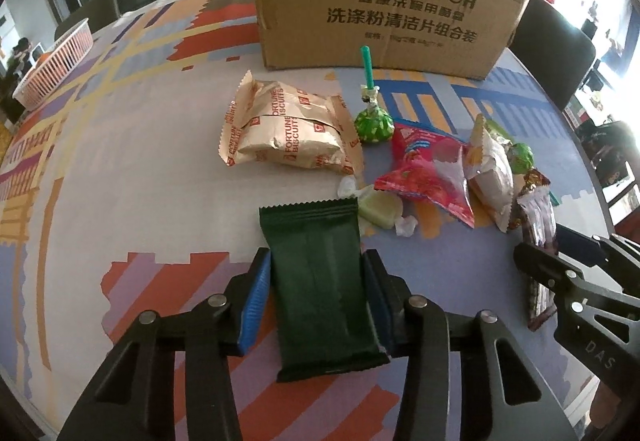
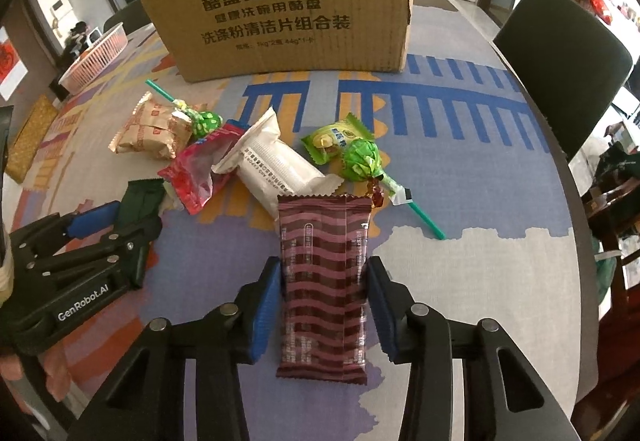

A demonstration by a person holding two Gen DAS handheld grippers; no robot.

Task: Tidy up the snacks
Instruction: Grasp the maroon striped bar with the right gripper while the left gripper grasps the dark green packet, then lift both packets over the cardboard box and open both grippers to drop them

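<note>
1. Right now the left claw (image 1: 316, 293) has its blue pads against both long edges of a dark green packet (image 1: 320, 281), gripping it; the packet runs lengthwise between the fingers and juts forward past the tips.
2. Likewise the right claw (image 2: 325, 305) clamps a brown wavy-striped packet (image 2: 323, 281) by its sides, and that packet too reaches ahead of the fingertips.
3. Ahead of both claws lies a loose heap on the counter (image 1: 140, 169): gold biscuit packs (image 1: 284, 125), a red pouch (image 1: 428, 173), a white packet (image 2: 276, 165), a green lollipop (image 1: 373, 117) with a teal stick, and a second lollipop (image 2: 362, 161).
4. Beyond the heap stands a cardboard box (image 2: 288, 13); its top is cut off by the frame, so its inside is hidden.
5. Far to the left of the left claw sits a slatted white basket (image 1: 56, 65); its contents are hard to make out.
6. All packets are glossy film with crimped, zigzag ends; the counter wears a cloth of coloured blocks.
</note>
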